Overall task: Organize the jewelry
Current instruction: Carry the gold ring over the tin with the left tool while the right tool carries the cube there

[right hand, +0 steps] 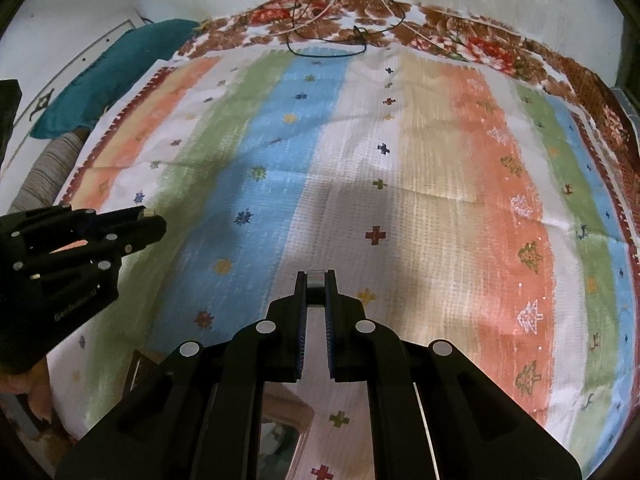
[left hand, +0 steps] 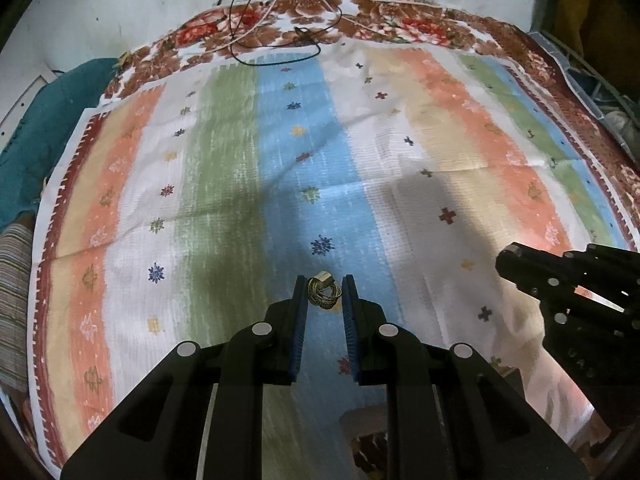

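In the left wrist view my left gripper is shut on a bundle of thin gold bangles with a small gold tag, held above the striped cloth. In the right wrist view my right gripper is shut on a small silver metal piece at its fingertips. The right gripper also shows at the right edge of the left wrist view, and the left gripper at the left edge of the right wrist view. Both hover over the cloth.
A black cable and a pale cord lie looped at the cloth's far edge. A teal cloth lies at the far left. A box-like container sits below the right gripper, mostly hidden. A white wall stands behind.
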The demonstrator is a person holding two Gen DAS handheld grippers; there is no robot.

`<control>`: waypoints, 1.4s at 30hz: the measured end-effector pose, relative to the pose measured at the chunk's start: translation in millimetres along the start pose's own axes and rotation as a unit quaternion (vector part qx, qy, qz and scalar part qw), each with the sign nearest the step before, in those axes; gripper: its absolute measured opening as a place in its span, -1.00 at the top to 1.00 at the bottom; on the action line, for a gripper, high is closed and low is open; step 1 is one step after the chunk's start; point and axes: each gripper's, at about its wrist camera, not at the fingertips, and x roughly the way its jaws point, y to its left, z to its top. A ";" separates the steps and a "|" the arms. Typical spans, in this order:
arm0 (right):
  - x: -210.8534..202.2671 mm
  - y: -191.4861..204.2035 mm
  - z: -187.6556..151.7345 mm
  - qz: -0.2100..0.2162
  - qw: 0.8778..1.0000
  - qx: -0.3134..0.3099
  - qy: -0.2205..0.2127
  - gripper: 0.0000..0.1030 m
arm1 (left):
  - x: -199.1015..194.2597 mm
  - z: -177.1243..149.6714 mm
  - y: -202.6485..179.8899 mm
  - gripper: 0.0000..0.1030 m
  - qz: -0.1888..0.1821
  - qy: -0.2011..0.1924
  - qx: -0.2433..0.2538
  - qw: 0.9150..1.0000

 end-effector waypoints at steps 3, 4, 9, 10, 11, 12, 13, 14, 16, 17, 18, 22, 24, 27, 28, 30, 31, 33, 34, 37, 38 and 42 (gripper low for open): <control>-3.8 2.2 -3.0 0.000 1.000 -0.005 -0.002 0.82 | -6.1 -2.3 -3.3 0.67 -0.004 -0.005 0.001 1.000; -5.2 2.6 -4.0 0.000 1.000 -0.005 -0.003 0.82 | -7.9 -2.9 -4.0 0.67 -0.005 -0.006 0.001 1.000; -10.8 4.2 -8.9 0.005 1.000 -0.009 -0.003 0.82 | -16.3 -8.6 -8.7 0.67 -0.013 -0.006 0.006 1.000; -13.0 5.0 -10.0 0.004 1.000 -0.010 -0.005 0.82 | -18.6 -10.2 -9.8 0.67 -0.013 -0.007 0.008 1.000; -14.7 5.9 -10.6 0.004 1.000 -0.011 -0.007 0.82 | -21.3 -11.5 -10.3 0.67 -0.014 -0.010 0.008 1.000; -16.1 6.7 -11.7 0.005 1.000 -0.012 -0.008 0.82 | -23.0 -12.2 -10.5 0.67 -0.014 -0.011 0.007 1.000; -17.8 7.3 -12.6 0.006 1.000 -0.012 -0.010 0.82 | -25.4 -13.4 -11.0 0.67 -0.016 -0.013 0.006 1.000; -19.5 8.1 -13.7 0.007 1.000 -0.012 -0.011 0.82 | -27.7 -14.7 -11.8 0.67 -0.017 -0.014 0.006 1.000; -21.6 9.0 -15.4 0.008 1.000 -0.013 -0.012 0.82 | -30.8 -16.5 -13.4 0.67 -0.018 -0.015 0.007 1.000; -23.6 9.9 -16.6 0.009 1.000 -0.014 -0.014 0.82 | -31.8 -17.6 -14.3 0.67 -0.019 -0.016 0.008 1.000; -25.3 10.9 -17.5 0.009 1.000 -0.015 -0.015 0.82 | -33.5 -18.9 -15.1 0.67 -0.019 -0.017 0.008 1.000; -29.3 11.9 -20.2 0.010 1.000 -0.016 -0.017 0.82 | -40.1 -22.3 -16.8 0.67 -0.020 -0.023 0.006 1.000; -31.9 12.8 -22.1 0.009 1.000 -0.016 -0.018 0.82 | -44.0 -24.3 -17.9 0.67 -0.020 -0.026 0.007 0.999; -36.5 14.0 -25.3 0.011 1.000 -0.015 -0.021 0.82 | -50.7 -27.4 -19.6 0.67 -0.022 -0.033 0.007 0.999; -37.5 14.6 -26.3 0.012 1.000 -0.015 -0.021 0.82 | -53.1 -28.8 -19.7 0.67 -0.023 -0.035 0.007 0.999; -41.5 16.0 -29.3 0.014 1.000 -0.016 -0.024 0.82 | -57.1 -31.6 -19.7 0.67 -0.026 -0.038 0.005 0.999; -42.3 16.1 -30.4 0.014 0.999 -0.016 -0.025 0.82 | -58.9 -33.4 -19.6 0.67 -0.027 -0.039 0.005 0.999; -45.8 17.4 -33.6 0.015 0.999 -0.017 -0.027 0.82 | -62.1 -36.7 -20.2 0.67 -0.028 -0.041 0.004 0.999; -47.0 17.6 -34.5 0.015 0.999 -0.017 -0.028 0.82 | -63.7 -38.2 -20.4 0.67 -0.029 -0.042 0.005 0.999; -50.8 20.2 -39.0 0.017 0.999 -0.019 -0.030 0.82 | -68.9 -42.3 -20.4 0.67 -0.032 -0.044 0.003 0.998; -51.5 20.8 -39.8 0.018 0.999 -0.019 -0.030 0.82 | -71.7 -44.1 -20.4 0.67 -0.035 -0.046 0.003 0.998; -56.9 24.4 -45.0 0.021 0.999 -0.023 -0.032 0.82 | -79.3 -50.4 -20.2 0.67 -0.038 -0.054 0.001 0.998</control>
